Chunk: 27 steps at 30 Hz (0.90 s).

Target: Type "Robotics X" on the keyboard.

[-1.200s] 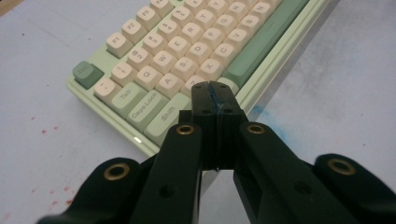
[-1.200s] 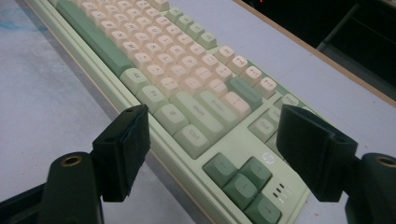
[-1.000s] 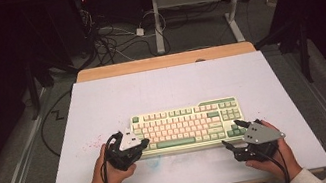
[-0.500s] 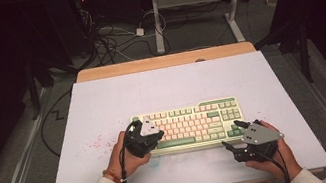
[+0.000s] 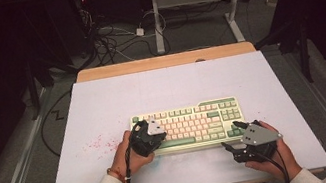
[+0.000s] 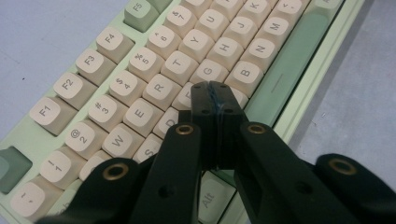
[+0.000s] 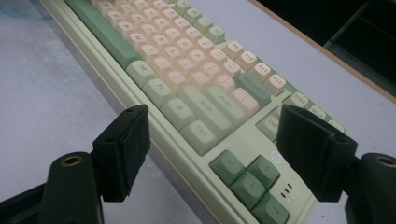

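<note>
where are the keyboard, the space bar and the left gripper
keyboard (image 5: 205,114), high view, on its upper key rows
space bar (image 6: 285,79), left gripper view, on the long green key's top
left gripper (image 6: 215,93), left gripper view, at the closed jaw tips over the letter keys

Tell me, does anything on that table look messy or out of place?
Only one thing: a scatter of small reddish specks stains the white table top just left of the keyboard. The keyboard itself lies straight and looks undamaged.

A white-topped table (image 5: 171,90) with a bare wooden far edge carries a cream-and-green keyboard (image 5: 205,114); left of the keyboard, faint pink specks (image 5: 95,145) mark the surface.
</note>
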{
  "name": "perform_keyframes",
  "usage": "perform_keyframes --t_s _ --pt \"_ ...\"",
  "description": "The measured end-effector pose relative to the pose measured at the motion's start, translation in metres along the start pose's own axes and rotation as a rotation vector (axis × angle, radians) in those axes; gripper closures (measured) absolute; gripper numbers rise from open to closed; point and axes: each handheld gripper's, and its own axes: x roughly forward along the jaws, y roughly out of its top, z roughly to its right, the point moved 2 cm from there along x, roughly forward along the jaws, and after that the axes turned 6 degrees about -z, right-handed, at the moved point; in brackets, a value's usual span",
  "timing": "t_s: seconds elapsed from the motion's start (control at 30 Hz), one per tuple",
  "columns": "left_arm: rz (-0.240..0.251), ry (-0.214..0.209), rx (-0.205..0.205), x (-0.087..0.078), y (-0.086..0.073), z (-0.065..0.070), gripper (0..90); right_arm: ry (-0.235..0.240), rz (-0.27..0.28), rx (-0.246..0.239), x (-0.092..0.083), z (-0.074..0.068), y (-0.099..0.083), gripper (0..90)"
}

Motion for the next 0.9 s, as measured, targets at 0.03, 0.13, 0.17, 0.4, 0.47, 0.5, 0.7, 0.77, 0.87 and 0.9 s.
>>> perform_keyframes --t_s 0.03,0.13,0.17,0.4,0.47,0.5,0.7,0.77,0.87,0.9 --pt "-0.002 0.0 0.001 0.0 0.0 0.0 86.7 -0.001 -0.001 -0.002 0.0 0.0 0.0 26.8" --pt "-0.02 0.001 0.011 0.003 -0.001 0.001 86.9 0.003 -0.009 -0.008 0.001 -0.001 0.0 26.8" --pt "-0.023 0.003 0.014 0.003 0.0 0.001 86.9 0.004 -0.009 -0.01 0.001 -0.001 -0.001 26.8" --pt "0.002 0.011 0.01 -0.003 0.001 0.001 86.6 -0.002 0.0 -0.004 -0.001 0.001 0.0 26.8" --pt "0.007 0.017 0.015 -0.005 0.001 0.002 86.6 -0.003 0.001 -0.005 -0.002 0.001 0.001 26.7" --pt "0.005 0.019 0.02 -0.005 0.001 0.002 86.6 -0.004 0.002 -0.006 -0.002 0.001 0.001 26.8" --pt "0.017 0.034 0.023 -0.009 0.001 0.003 85.8 0.002 0.014 -0.005 -0.003 0.001 0.002 26.7" --pt "0.02 0.035 0.028 -0.01 0.001 0.004 85.8 -0.001 0.006 -0.001 -0.003 0.001 0.002 26.7" --pt "0.027 0.038 0.031 -0.012 0.0 0.004 85.8 -0.001 0.007 0.002 -0.003 0.001 0.003 26.6" --pt "0.029 0.042 0.029 -0.012 0.0 0.004 85.7 -0.002 0.007 0.001 -0.004 0.001 0.003 26.6"
